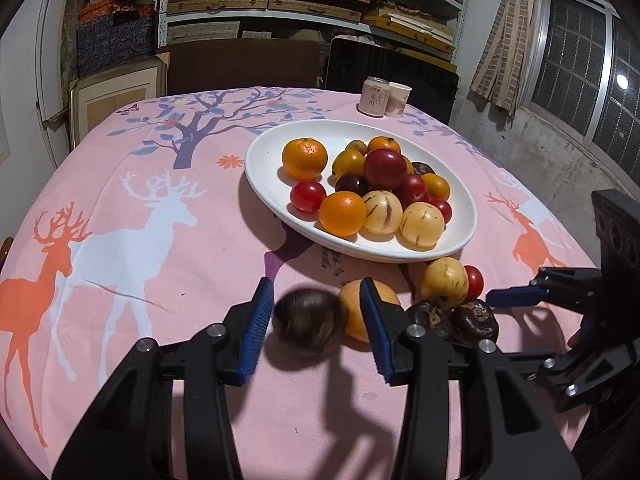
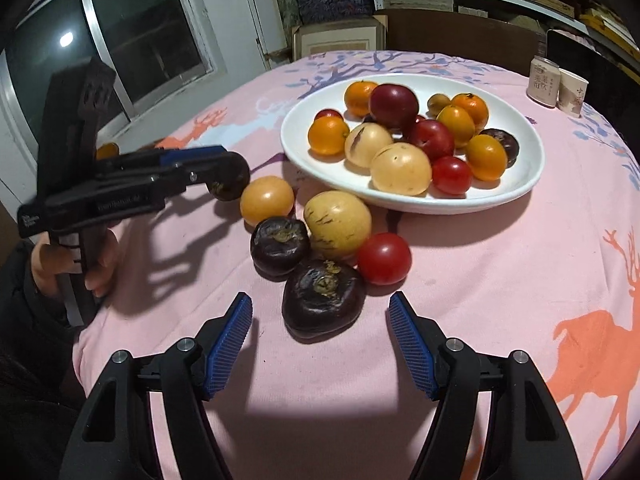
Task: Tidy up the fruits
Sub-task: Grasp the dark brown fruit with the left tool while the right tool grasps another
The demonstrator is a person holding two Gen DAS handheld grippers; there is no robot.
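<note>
Left wrist view: the left gripper point(image 1: 316, 304) is closed on a dark round fruit point(image 1: 308, 322), which sits between its blue pads out near the tips. The fruit is blurred, so I cannot tell how firm the grip is. It is taken singly, probably so it can go to the white oval dish point(image 1: 256, 160) beyond, already crowded with tangerines, plums, tomatoes and striped pepino melons. Just right of the gripper a loose cluster lies on the pink deer-print tablecloth point(image 1: 160, 280): a yellow-orange fruit point(image 1: 354, 300), a pepino melon point(image 1: 444, 282), a small red tomato point(image 1: 474, 280) and two dark wrinkled fruits point(image 1: 430, 318).

Right wrist view: the right gripper point(image 2: 322, 340) stands with its jaws apart and nothing between the pads. They are lined up on the nearest dark fruit point(image 2: 324, 296), which rests on the cloth just ahead, touching the pepino. That looks like a set-up for the next pick. At the left, a person's hand point(image 2: 100, 264) holds the left gripper level, with its fruit at the fingertips and its shadow on the cloth below.
</note>
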